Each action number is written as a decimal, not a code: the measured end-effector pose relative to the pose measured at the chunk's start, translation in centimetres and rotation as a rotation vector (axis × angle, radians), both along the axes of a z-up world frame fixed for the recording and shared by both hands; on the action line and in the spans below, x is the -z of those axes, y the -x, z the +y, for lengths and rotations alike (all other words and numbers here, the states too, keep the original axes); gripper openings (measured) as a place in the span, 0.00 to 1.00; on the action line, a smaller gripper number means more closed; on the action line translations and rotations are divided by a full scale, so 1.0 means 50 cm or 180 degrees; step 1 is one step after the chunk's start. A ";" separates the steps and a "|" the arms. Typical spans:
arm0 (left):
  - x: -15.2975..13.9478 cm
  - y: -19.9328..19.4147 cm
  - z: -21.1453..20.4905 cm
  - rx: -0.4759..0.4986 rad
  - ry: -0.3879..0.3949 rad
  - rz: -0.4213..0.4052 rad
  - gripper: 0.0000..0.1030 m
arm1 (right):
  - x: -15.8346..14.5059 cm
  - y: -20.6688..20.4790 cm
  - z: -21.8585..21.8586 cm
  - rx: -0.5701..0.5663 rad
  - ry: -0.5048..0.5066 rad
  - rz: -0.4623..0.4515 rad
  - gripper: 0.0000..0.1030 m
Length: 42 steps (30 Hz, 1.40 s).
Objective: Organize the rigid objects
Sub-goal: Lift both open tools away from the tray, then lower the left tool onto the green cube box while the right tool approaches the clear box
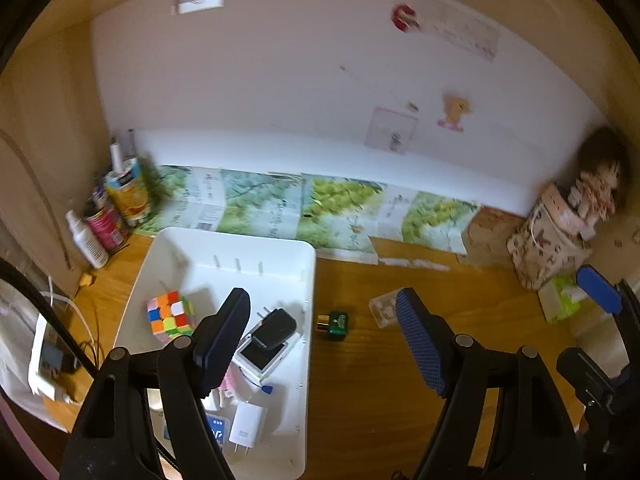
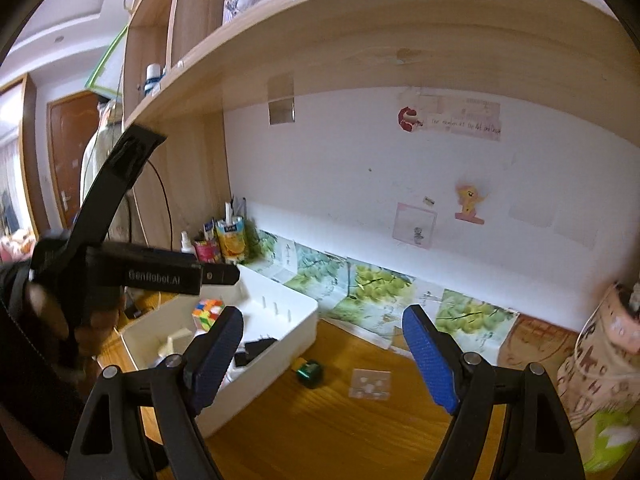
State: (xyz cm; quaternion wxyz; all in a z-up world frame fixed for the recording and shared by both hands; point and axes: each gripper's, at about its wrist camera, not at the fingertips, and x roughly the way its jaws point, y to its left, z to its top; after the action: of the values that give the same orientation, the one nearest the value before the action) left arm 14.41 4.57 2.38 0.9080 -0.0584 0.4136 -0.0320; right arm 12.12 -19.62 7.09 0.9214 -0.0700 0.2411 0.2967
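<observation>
A white bin [image 1: 306,264] on the wooden desk holds a colourful puzzle cube [image 1: 170,312], a black charger [image 1: 276,326], a white device with a dark screen [image 1: 262,356] and a white plug [image 1: 248,426]. Right of the bin, on the desk, lie a small green adapter [image 1: 334,322] and a clear plastic case [image 1: 382,308]. My left gripper [image 1: 324,336] hovers open over the bin's right edge, nothing between its fingers. My right gripper [image 2: 324,356] is open and empty, above the green adapter [image 2: 310,372] and the clear case [image 2: 370,384]. The bin [image 2: 296,320] lies to its left.
Cans and a spray bottle [image 1: 116,208] crowd the back left corner. A patterned bag [image 1: 548,240] and a green tissue pack [image 1: 564,300] stand at the right. Fruit posters [image 1: 340,208] lean along the wall. A wooden shelf [image 2: 360,40] overhangs the desk. Cables [image 1: 80,320] lie left of the bin.
</observation>
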 end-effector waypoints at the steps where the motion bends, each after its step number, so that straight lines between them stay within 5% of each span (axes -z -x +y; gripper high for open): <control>1: 0.000 -0.011 -0.008 0.0070 -0.0024 0.0040 0.76 | 0.001 -0.004 -0.003 -0.0015 0.0024 0.0007 0.80; 12: 0.036 -0.109 -0.116 0.1135 -0.0713 0.0560 0.76 | 0.025 -0.077 -0.043 -0.0269 0.0353 0.0040 0.80; 20: 0.104 -0.124 -0.194 0.2379 -0.1844 0.0796 0.76 | 0.083 -0.127 -0.031 -0.0485 0.0684 0.0130 0.80; 24: 0.145 -0.128 -0.214 0.2983 -0.2141 0.0930 0.76 | 0.121 -0.151 -0.022 -0.0537 0.0721 0.0231 0.80; 30: 0.195 -0.156 -0.239 0.3494 -0.2281 0.1059 0.76 | 0.183 -0.188 -0.008 -0.0468 0.0735 0.0410 0.80; 42: 0.326 -0.228 -0.261 0.3864 -0.2179 0.1711 0.76 | 0.308 -0.240 0.001 -0.0214 0.0710 0.0736 0.80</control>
State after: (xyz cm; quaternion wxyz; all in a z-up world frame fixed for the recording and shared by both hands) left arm 25.79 -8.47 -13.94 0.5657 0.4603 0.5678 -0.3817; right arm 24.11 -19.58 -8.29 0.8636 -0.1453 0.3745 0.3048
